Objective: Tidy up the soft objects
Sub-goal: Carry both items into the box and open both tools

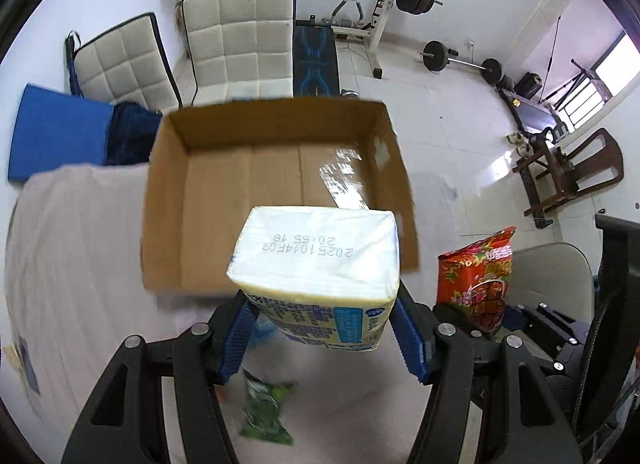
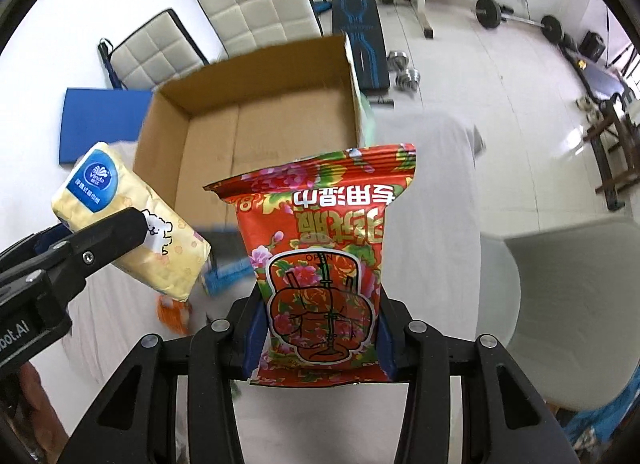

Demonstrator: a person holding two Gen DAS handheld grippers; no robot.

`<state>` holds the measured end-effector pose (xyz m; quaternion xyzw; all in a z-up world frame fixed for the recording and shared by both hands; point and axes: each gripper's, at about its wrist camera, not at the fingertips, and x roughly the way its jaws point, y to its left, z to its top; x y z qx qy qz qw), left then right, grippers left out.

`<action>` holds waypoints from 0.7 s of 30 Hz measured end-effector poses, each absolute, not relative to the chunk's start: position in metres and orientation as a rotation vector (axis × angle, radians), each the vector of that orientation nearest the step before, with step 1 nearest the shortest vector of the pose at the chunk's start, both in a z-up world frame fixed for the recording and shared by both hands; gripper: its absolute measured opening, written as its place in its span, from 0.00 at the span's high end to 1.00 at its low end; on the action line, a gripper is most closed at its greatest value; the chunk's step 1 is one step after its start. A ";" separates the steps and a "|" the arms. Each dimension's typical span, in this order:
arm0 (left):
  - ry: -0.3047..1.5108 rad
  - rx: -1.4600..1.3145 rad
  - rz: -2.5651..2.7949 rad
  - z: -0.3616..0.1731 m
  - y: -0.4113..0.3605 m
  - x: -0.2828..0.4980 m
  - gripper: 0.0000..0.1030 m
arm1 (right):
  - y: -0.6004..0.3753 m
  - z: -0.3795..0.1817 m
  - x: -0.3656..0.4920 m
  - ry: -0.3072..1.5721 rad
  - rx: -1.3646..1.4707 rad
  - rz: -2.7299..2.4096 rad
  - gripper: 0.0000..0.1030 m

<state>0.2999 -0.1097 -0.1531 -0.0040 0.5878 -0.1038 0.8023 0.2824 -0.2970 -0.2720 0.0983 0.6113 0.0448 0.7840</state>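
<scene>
My left gripper (image 1: 324,328) is shut on a pale yellow tissue pack (image 1: 320,264), held up in front of an open cardboard box (image 1: 264,179). The same tissue pack (image 2: 132,219) shows at the left of the right wrist view, clamped in the left gripper (image 2: 100,240). My right gripper (image 2: 320,328) is shut on a red flowered packet (image 2: 320,264), which stands upright between the blue pads. That red packet (image 1: 476,280) also shows at the right of the left wrist view. The cardboard box (image 2: 248,123) lies beyond both, with nothing visible inside it.
A white cloth (image 1: 80,264) covers the table. On it lie a green packet (image 1: 264,412), an orange item (image 2: 172,314) and a blue item (image 2: 228,274). Two white padded cushions (image 1: 240,39) and a blue mat (image 1: 56,131) sit behind. A white chair (image 2: 568,316) stands at the right.
</scene>
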 end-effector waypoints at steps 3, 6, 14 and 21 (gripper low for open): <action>1.290 0.027 -0.216 -0.167 -0.103 0.337 0.41 | -0.288 -0.274 0.323 1.312 0.208 0.088 0.54; 1.350 0.034 -0.213 -0.191 -0.097 0.378 0.41 | -0.277 -0.293 0.368 1.322 0.211 0.082 0.54; 1.527 0.002 -0.254 -0.264 -0.097 0.467 0.41 | -0.256 -0.359 0.464 1.393 0.219 0.086 0.54; 1.663 -0.041 -0.314 -0.315 -0.104 0.504 0.40 | -0.248 -0.409 0.514 1.421 0.205 0.076 0.54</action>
